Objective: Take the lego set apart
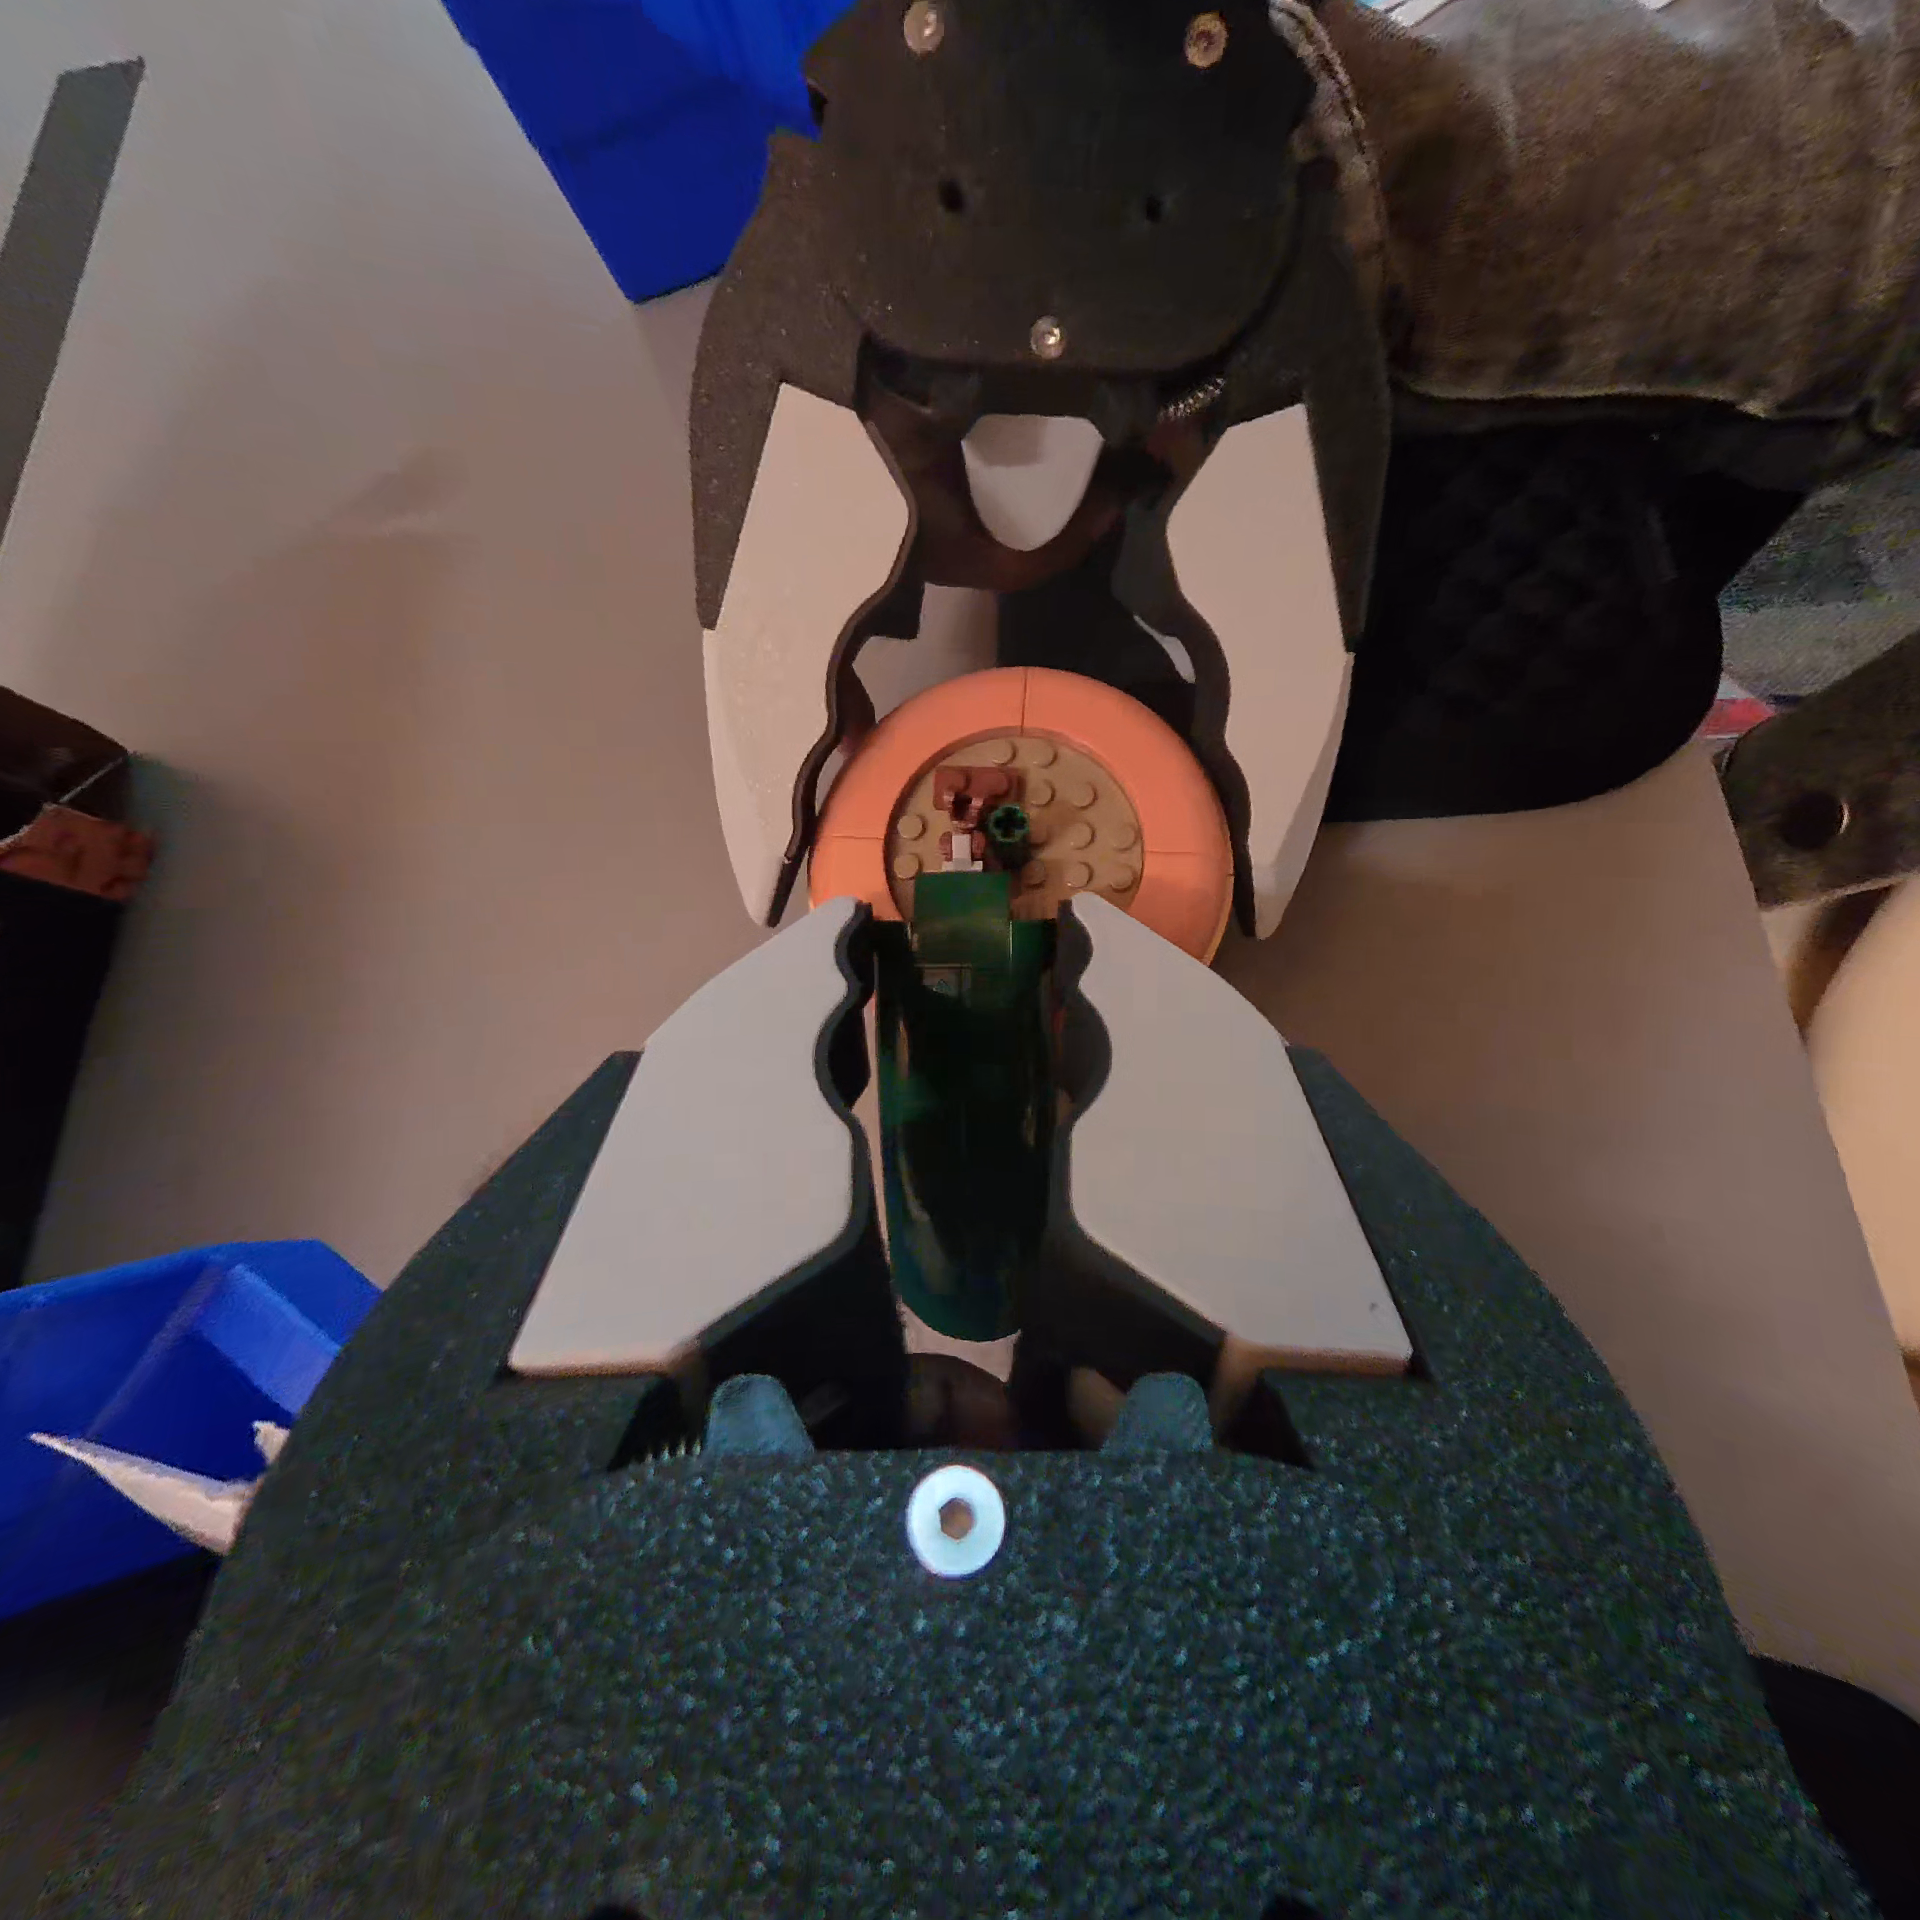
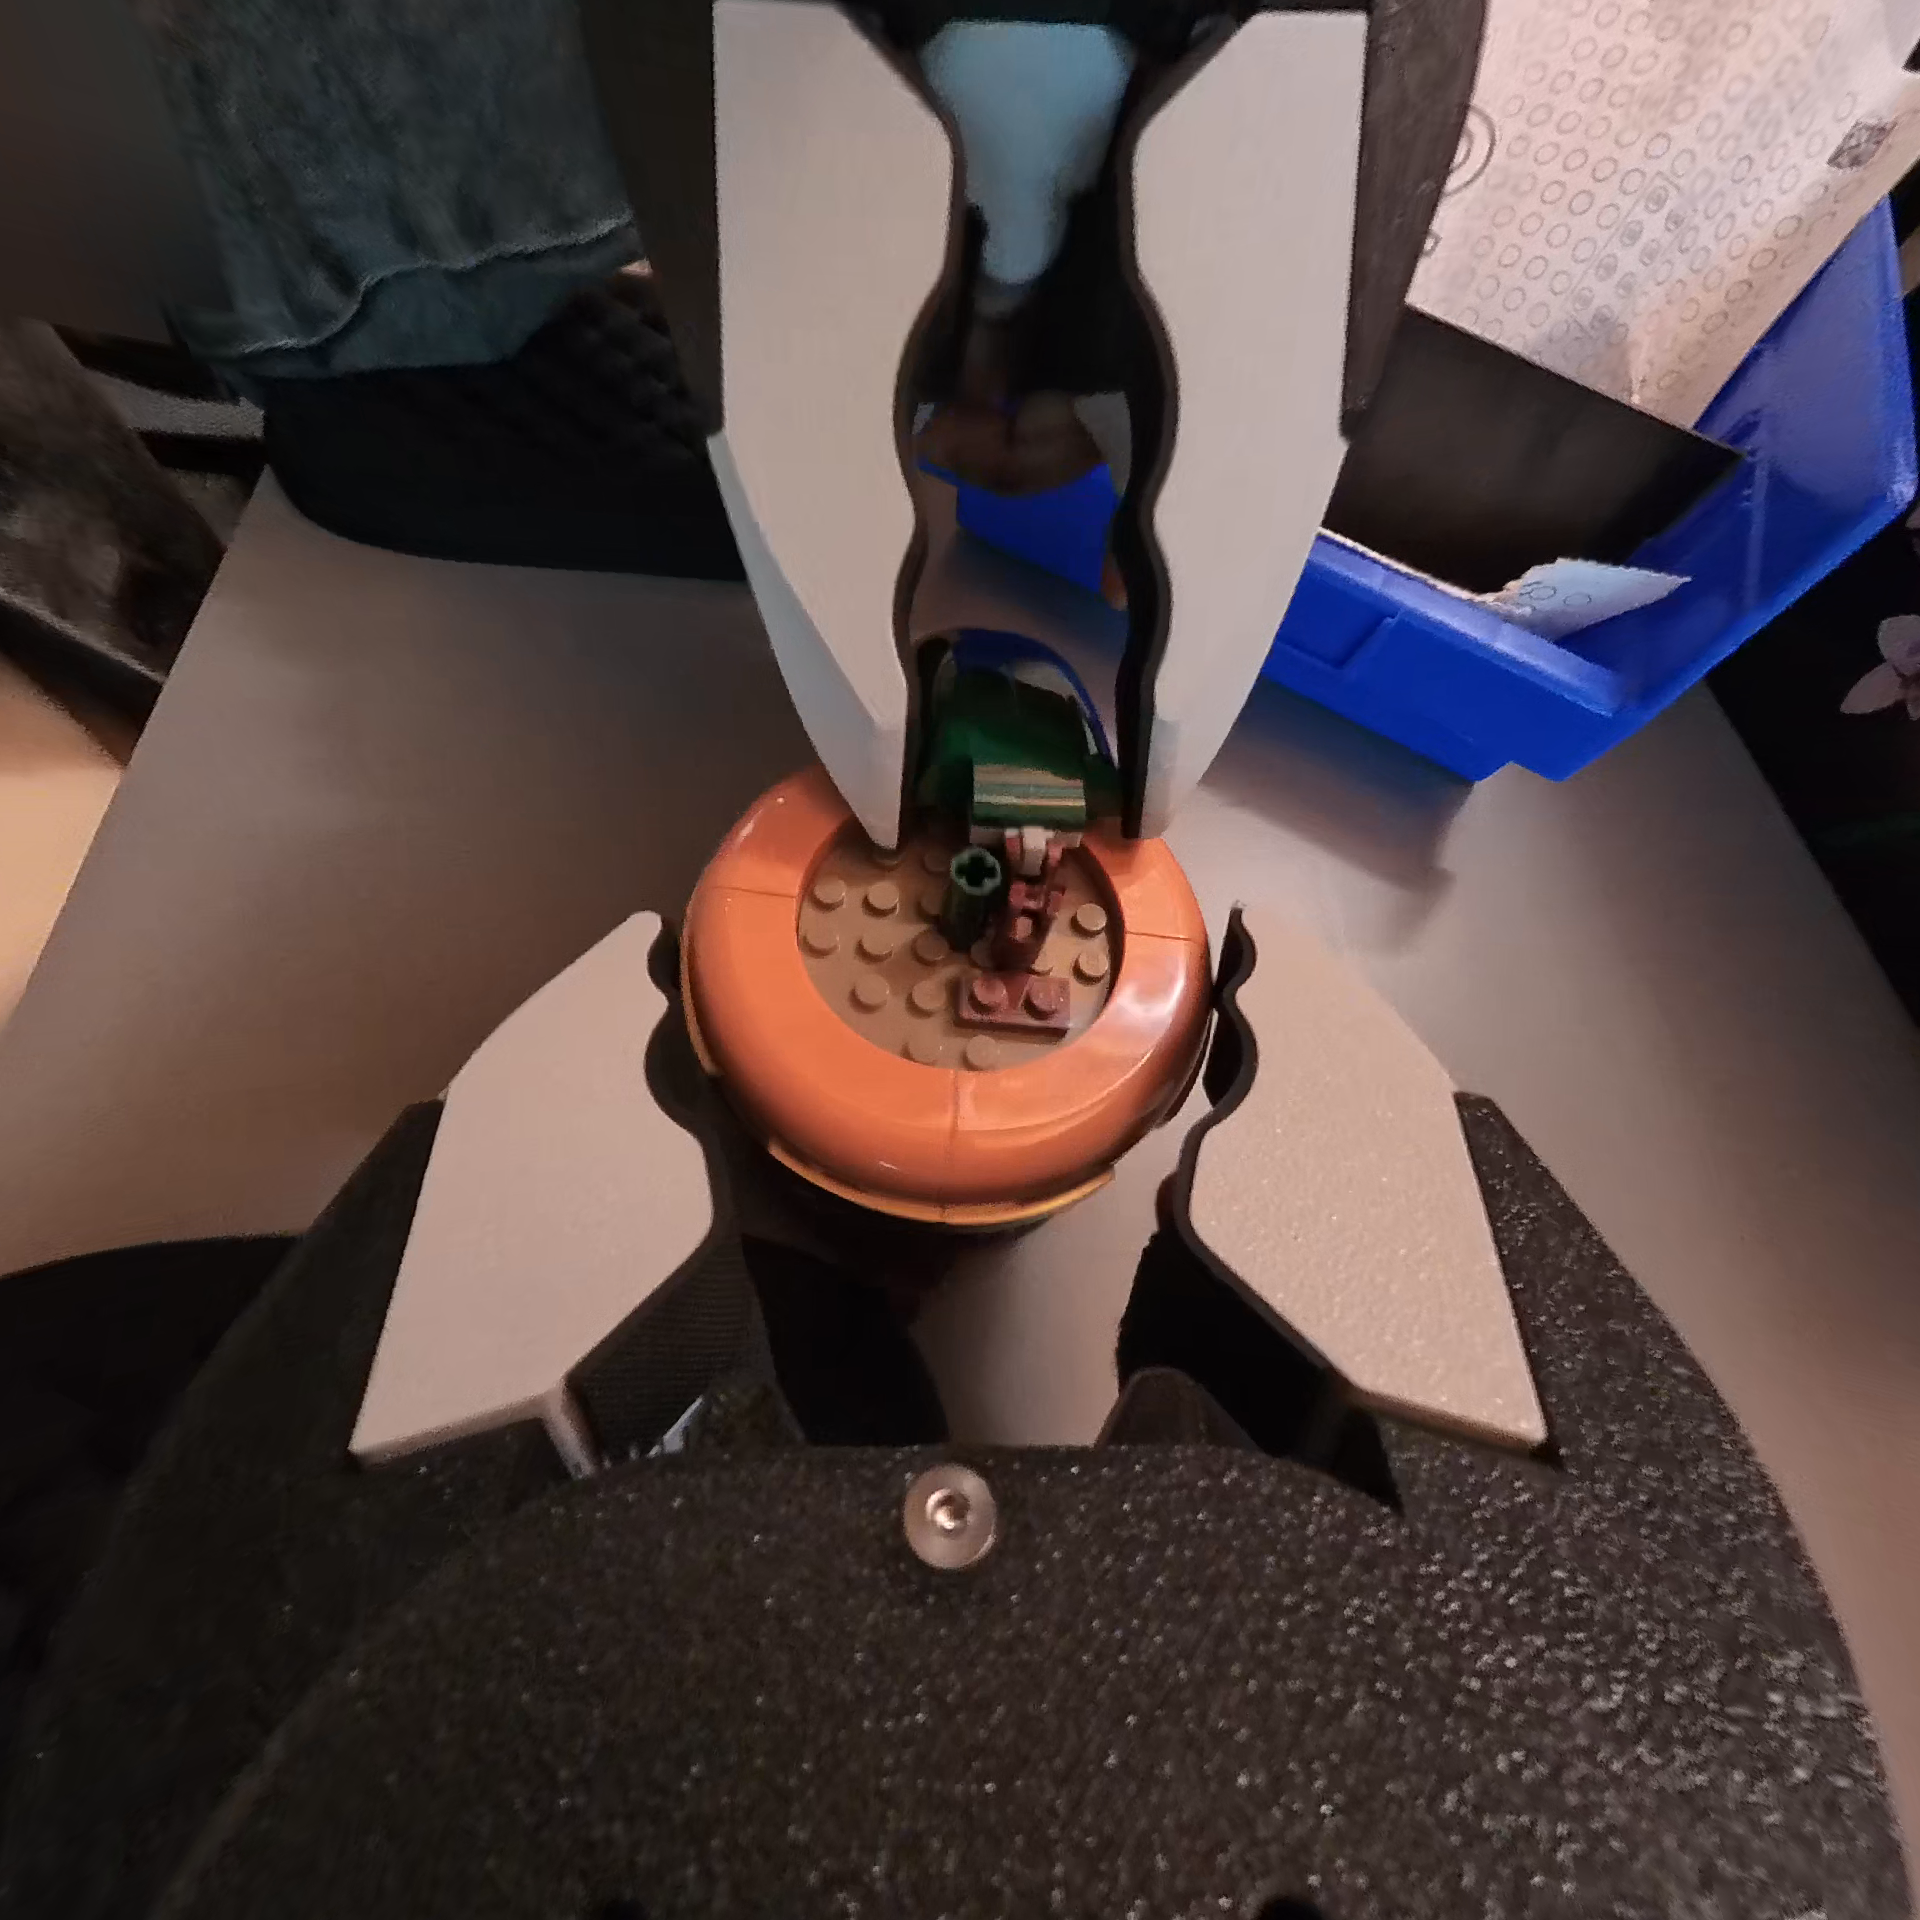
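The lego set is a round orange pot (image 2: 935, 1132) with a tan studded plate (image 2: 862, 935) inside its rim. A dark green peg (image 2: 971, 883) and small brown pieces (image 2: 1018, 1003) stand on the plate. My right gripper (image 2: 943, 925) is shut on the pot's sides and holds it upright on the table. My left gripper (image 1: 964, 914) is shut on a long dark green leaf piece (image 1: 961, 1122) at the pot's rim (image 1: 1174, 790). From the right wrist view the left gripper (image 2: 1013, 831) comes in from above with the leaf (image 2: 1023, 790). The right gripper (image 1: 1013, 923) faces me in the left wrist view.
Blue bins stand beside the work spot (image 1: 644, 135) (image 1: 135, 1382) (image 2: 1558, 644), one holding a patterned paper sheet (image 2: 1662, 208). A dark box (image 1: 52, 935) sits at the left edge. A person's dark sleeve (image 1: 1610, 208) lies behind the right gripper. The table (image 1: 364, 520) is pale grey. Both grippers' tips are close together, under 4 cm apart.
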A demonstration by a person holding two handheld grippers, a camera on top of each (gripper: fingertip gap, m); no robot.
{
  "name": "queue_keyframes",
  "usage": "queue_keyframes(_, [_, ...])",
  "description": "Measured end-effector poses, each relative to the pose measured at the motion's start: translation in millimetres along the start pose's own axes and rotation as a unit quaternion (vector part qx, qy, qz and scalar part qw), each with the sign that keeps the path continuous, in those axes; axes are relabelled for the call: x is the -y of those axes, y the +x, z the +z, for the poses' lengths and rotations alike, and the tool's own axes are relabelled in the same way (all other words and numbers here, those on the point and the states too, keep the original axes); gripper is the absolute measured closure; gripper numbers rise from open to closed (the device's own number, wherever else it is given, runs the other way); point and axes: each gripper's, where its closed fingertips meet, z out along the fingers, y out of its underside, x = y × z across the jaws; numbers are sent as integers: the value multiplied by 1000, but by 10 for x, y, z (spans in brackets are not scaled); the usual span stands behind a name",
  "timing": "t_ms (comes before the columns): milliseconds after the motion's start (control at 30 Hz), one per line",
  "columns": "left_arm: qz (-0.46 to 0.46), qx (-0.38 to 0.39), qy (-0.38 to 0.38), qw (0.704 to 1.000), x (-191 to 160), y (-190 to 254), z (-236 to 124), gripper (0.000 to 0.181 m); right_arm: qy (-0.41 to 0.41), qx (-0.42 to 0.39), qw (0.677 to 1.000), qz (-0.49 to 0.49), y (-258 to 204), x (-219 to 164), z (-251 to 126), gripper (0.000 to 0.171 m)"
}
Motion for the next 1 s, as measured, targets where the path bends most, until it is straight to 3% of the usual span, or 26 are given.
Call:
queue_keyframes(100, [-8,7,-4,1000,3,-26,4,148,46,-8,998,35,14,241,-28,72])
queue_keyframes(200, [-7,4,4,1000,27,-14,-5,149,2,-22,999,36,33,112,65,80])
queue_keyframes(600, [24,39,3,999,77,-31,-23,149,-46,-32,997,60,45,65,78,80])
queue_keyframes(1000, [-37,32,60,997,97,-55,-15,150,-49,-34,996,68,67,48,56,80])
